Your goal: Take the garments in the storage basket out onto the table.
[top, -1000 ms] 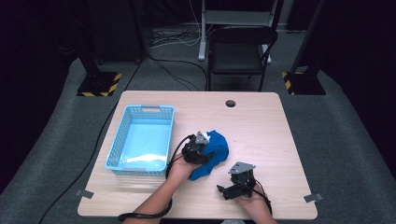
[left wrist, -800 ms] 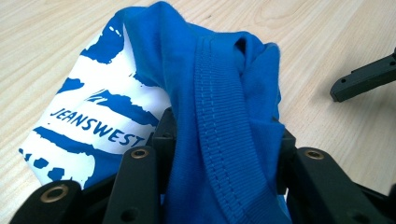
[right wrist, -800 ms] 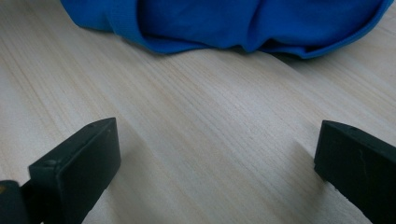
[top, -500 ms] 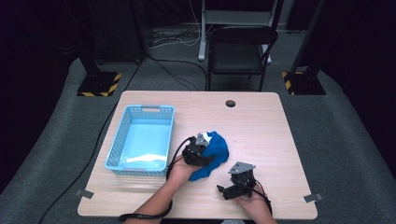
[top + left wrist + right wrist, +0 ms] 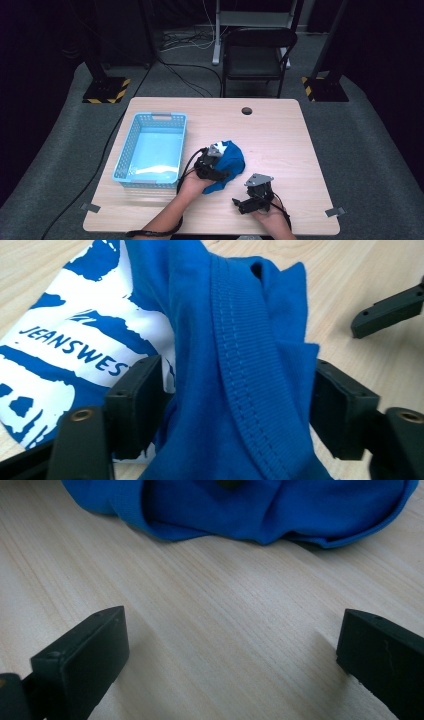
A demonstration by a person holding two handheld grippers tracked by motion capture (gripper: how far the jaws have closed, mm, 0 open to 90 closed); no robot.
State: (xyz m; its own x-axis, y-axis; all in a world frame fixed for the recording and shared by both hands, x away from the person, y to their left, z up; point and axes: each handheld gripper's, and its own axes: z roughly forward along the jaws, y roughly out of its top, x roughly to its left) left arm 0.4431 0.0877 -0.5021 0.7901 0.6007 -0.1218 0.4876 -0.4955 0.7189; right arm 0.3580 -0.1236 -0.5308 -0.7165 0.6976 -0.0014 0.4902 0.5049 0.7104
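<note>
left gripper view reads one line of writing: "jeanswes", blue capitals on the white print panel of the blue t-shirt (image 5: 240, 365), with the last letters running under my left-hand pad. the print around it is blue streaks on white; no other word is legible.

my left gripper (image 5: 235, 400) has just been opening its jaws, and the shirt's ribbed, stitched hem sits bunched between them. one pad (image 5: 137, 402) lies against the printed fold, the other pad stands beside the blue fabric on the far side; the cloth looks loose rather than squeezed, so i call the jaws parted, about half wide, around the shirt.

from the high view the shirt (image 5: 231, 162) lies crumpled on the wooden table (image 5: 280, 135), just right of the light blue plastic basket (image 5: 131, 147), with my left gripper (image 5: 220, 172) on its near-left edge.

my right gripper (image 5: 230, 655) has its jaws spread wide with bare wood between them, holding nothing, the shirt's edge lying near, just beyond the tips. in the high view it (image 5: 239, 204) rests near the table's front edge, apart from the shirt.
</note>
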